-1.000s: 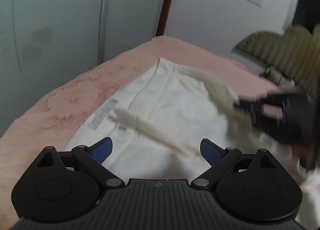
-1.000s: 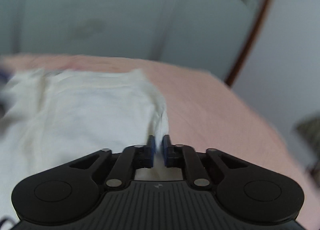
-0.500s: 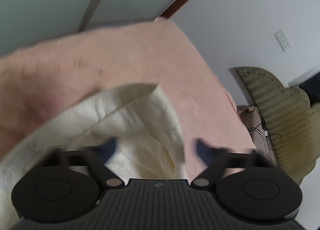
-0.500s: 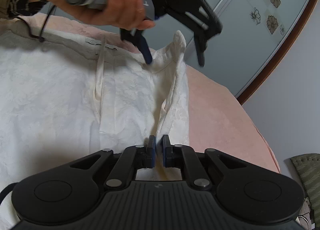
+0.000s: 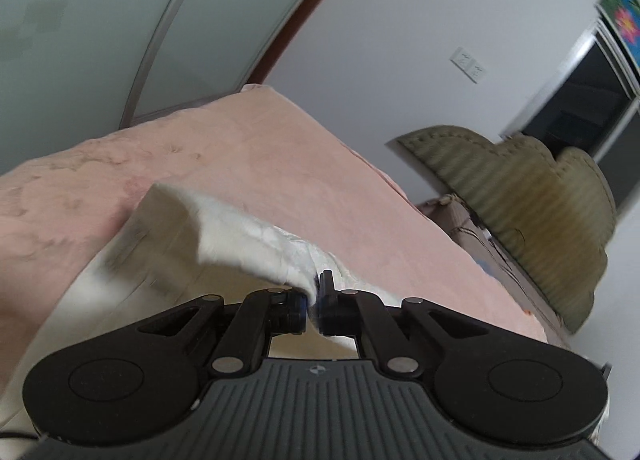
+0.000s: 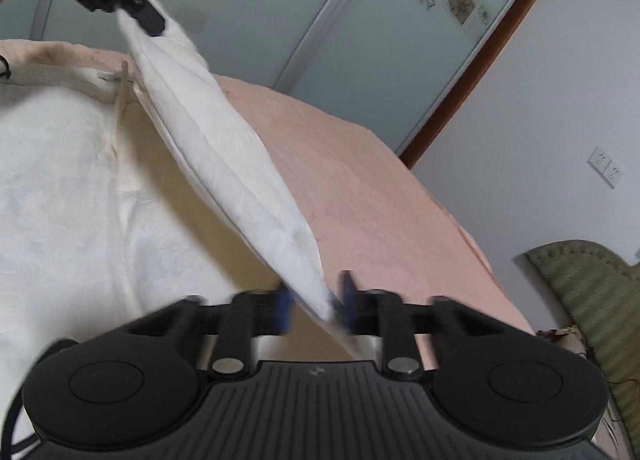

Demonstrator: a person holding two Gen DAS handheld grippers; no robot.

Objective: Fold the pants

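Note:
White pants lie spread on a pink bed. My left gripper is shut on the waistband corner of the pants and lifts it; it also shows at the top left of the right wrist view. The lifted edge stretches taut from there down to my right gripper. The right jaws stand apart, blurred by motion, with the cloth edge lying between them against the right finger.
The pink bed fills the middle. Frosted sliding wardrobe doors stand behind it. An olive padded headboard and a white wall with a socket are on the right.
My left gripper has closed on the waistband corner and lifted it. My right gripper, shut on the pants edge before, has its jaws parted now.

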